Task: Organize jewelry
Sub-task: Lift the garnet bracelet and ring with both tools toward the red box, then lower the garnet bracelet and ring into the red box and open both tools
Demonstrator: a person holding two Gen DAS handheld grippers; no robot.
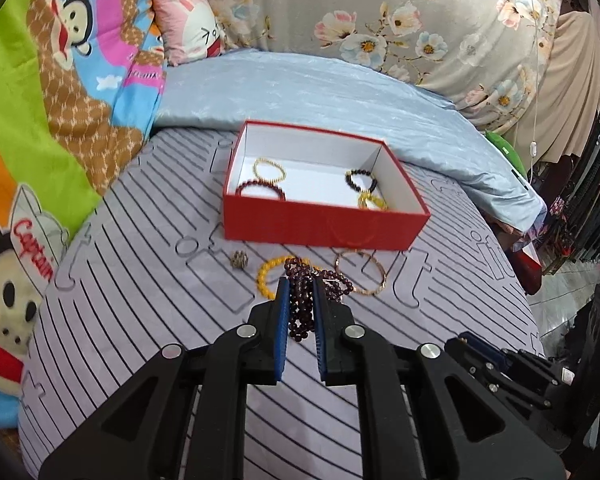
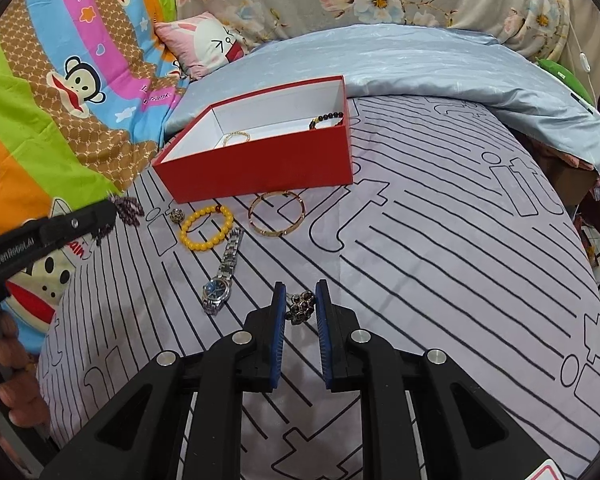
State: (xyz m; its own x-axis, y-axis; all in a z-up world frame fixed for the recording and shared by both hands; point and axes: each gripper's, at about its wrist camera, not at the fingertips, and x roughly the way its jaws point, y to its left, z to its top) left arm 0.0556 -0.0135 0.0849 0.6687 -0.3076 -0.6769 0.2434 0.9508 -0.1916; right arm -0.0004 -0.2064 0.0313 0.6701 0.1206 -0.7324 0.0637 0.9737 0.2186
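A red box (image 1: 324, 224) with a white inside holds several bracelets. It also shows in the right wrist view (image 2: 260, 168). My left gripper (image 1: 300, 286) is shut on a dark red bead string (image 1: 300, 308) and holds it above the bed. Behind it lie a yellow bead bracelet (image 1: 268, 272), a gold bangle (image 1: 360, 272) and a small beaded ball (image 1: 239, 260). My right gripper (image 2: 300, 290) is shut on a dark stone ring (image 2: 300, 306). A silver watch (image 2: 222, 276), the yellow bracelet (image 2: 206, 226) and the bangle (image 2: 276, 212) lie ahead of it.
The striped grey sheet (image 2: 440, 240) covers the bed. A light blue quilt (image 1: 320, 92) lies behind the box. A cartoon monkey blanket (image 2: 60, 92) borders the left side. The bed edge drops off at the right (image 1: 540, 300).
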